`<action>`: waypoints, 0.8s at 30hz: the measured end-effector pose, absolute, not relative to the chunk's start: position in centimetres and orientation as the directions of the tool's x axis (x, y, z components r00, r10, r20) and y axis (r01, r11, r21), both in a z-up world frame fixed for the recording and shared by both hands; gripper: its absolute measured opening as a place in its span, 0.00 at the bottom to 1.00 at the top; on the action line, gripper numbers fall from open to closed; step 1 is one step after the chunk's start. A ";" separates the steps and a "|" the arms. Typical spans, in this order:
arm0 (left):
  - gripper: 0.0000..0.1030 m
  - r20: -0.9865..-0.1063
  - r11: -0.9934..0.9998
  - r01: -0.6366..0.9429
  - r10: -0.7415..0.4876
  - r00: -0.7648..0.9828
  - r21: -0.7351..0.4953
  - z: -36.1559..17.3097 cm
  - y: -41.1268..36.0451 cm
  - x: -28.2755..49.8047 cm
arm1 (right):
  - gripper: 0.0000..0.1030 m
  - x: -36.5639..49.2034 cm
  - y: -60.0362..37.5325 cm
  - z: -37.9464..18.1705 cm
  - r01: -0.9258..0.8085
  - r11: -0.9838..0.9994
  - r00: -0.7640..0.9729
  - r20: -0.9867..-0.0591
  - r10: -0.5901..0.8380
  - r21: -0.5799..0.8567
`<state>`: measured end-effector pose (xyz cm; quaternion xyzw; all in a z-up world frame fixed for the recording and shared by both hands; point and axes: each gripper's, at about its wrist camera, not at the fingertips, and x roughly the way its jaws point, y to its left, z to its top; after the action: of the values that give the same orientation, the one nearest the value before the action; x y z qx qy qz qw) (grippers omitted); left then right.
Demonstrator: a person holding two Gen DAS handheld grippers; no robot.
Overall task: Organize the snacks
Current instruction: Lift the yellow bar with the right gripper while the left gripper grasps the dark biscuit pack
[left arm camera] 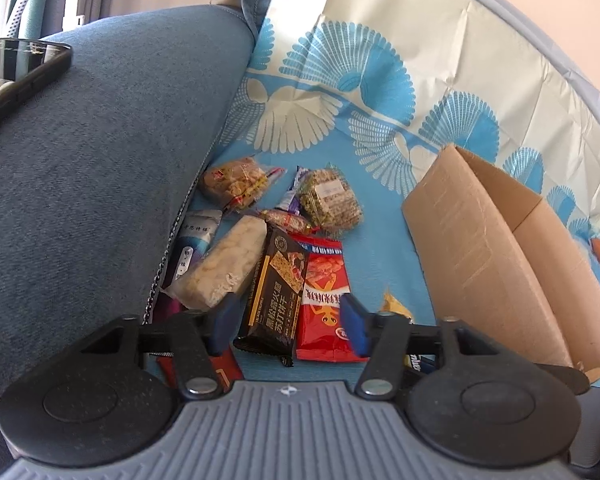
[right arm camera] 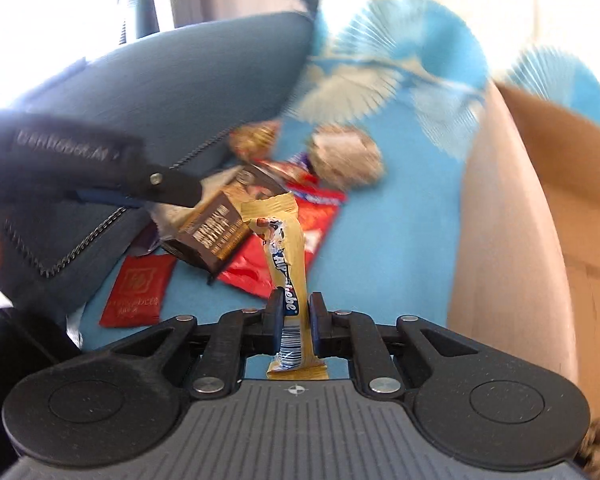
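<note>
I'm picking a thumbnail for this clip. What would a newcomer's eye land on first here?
First, the yellow candy bar pinched upright between the fingers of the right gripper, dead centre in the right wrist view. Next, the heap of snack packets on the blue patterned cloth, dominated by a red packet and a black cracker pack that lie between the open left gripper fingers. An open cardboard box stands to their right.

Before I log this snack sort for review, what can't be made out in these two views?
- Cardboard box inside: left wrist view, hidden by its own wall.
- Purple packet: left wrist view, partly under the blue cushion.
- Yellow candy stick in the right tongs: far snacks behind it motion-blurred, right wrist view.
</note>
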<state>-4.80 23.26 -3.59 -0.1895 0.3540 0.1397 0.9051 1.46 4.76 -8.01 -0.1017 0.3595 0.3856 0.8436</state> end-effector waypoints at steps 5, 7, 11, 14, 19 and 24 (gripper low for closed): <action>0.50 -0.729 0.896 -0.391 0.123 0.674 -0.210 -4.2 23.0 -3.7 | 0.24 1.7 5.2 -9.1 -0.715 0.686 0.399 -0.728 0.558 0.134; 0.50 -0.740 0.897 -0.395 0.127 0.661 -0.200 -4.5 23.0 -3.2 | 0.28 2.1 5.2 -9.2 -0.708 0.690 0.392 -0.729 0.561 0.150; 0.50 -0.749 0.894 -0.410 0.148 0.646 -0.178 -5.1 23.2 -2.1 | 0.33 2.8 5.3 -9.4 -0.705 0.684 0.362 -0.735 0.574 0.186; 0.50 -0.764 0.900 -0.414 0.169 0.622 -0.138 -5.6 23.0 -0.8 | 0.34 3.1 5.6 -9.8 -0.710 0.679 0.351 -0.741 0.573 0.189; 0.53 -0.783 0.918 -0.392 0.206 0.588 -0.053 -6.5 22.4 1.1 | 0.34 3.5 5.5 -10.2 -0.707 0.677 0.335 -0.748 0.573 0.203; 0.54 -0.806 0.924 -0.382 0.208 0.554 -0.024 -7.6 22.4 2.4 | 0.34 3.8 5.6 -10.5 -0.707 0.676 0.327 -0.750 0.574 0.209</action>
<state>2.44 22.37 -7.58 -0.0985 0.4413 0.1683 0.8759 3.76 5.63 -10.51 -0.0782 0.4245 0.3951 0.8109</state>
